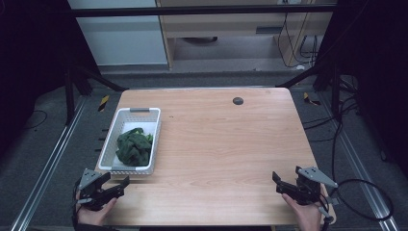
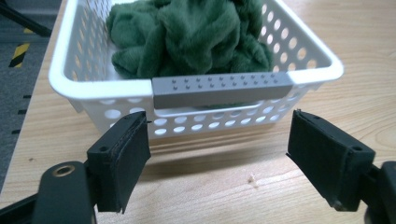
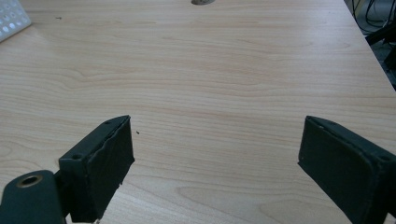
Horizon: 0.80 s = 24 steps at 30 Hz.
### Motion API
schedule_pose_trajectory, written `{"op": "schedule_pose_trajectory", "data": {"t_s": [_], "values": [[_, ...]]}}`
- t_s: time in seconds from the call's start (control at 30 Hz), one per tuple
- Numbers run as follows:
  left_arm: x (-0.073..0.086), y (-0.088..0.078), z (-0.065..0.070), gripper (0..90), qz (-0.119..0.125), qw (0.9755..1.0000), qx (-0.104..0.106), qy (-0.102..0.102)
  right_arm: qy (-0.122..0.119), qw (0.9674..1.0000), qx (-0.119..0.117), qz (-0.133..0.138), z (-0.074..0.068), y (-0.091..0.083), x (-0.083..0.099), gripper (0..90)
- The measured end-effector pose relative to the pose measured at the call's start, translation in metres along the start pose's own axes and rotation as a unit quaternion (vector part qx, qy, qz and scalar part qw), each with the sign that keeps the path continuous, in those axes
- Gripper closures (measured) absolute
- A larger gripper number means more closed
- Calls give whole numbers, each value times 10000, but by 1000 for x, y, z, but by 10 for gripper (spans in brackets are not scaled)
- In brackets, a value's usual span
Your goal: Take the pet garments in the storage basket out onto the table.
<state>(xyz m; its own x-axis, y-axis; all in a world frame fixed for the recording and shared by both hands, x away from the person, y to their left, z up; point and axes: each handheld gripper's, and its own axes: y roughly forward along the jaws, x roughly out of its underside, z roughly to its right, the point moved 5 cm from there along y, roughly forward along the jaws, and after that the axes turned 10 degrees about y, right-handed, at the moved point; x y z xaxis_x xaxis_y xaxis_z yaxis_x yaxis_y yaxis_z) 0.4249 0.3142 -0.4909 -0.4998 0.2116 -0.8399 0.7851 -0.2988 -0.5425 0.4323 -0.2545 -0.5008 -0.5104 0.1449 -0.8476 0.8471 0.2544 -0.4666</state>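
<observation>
A white perforated basket [image 1: 126, 116] with grey handles sits on the left side of the wooden table [image 1: 216, 144], holding a crumpled dark green cloth [image 1: 134, 146]. In the left gripper view the basket [image 2: 84, 88] and the cloth [image 2: 187, 37] are close ahead, the grey handle [image 2: 222, 88] facing me. My left gripper [image 1: 118, 185] hovers at the table's near left corner, just short of the basket, open with nothing between its jaws [image 2: 219, 154]. At the near right corner my right gripper [image 1: 279, 182] is open too, empty over bare wood [image 3: 215, 158].
A small dark round grommet [image 1: 237, 100] lies near the table's far edge. Black frame posts and cables [image 1: 356, 187] stand around the table, with grey floor rails on the left. A corner of the basket [image 3: 11, 18] appears far off in the right gripper view.
</observation>
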Motion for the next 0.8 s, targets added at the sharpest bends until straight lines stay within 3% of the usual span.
{"op": "schedule_pose_trajectory", "data": {"t_s": [0.4, 0.8], "values": [[-12, -14, 0, 206, 165, 9997, 45, -163, -194, 9998, 22, -81, -2, 3, 4, 118], [-26, -17, 3, 206, 247, 9997, 47, -82, -281, 9996, -4, -85, -2, 3, 4, 117]]}}
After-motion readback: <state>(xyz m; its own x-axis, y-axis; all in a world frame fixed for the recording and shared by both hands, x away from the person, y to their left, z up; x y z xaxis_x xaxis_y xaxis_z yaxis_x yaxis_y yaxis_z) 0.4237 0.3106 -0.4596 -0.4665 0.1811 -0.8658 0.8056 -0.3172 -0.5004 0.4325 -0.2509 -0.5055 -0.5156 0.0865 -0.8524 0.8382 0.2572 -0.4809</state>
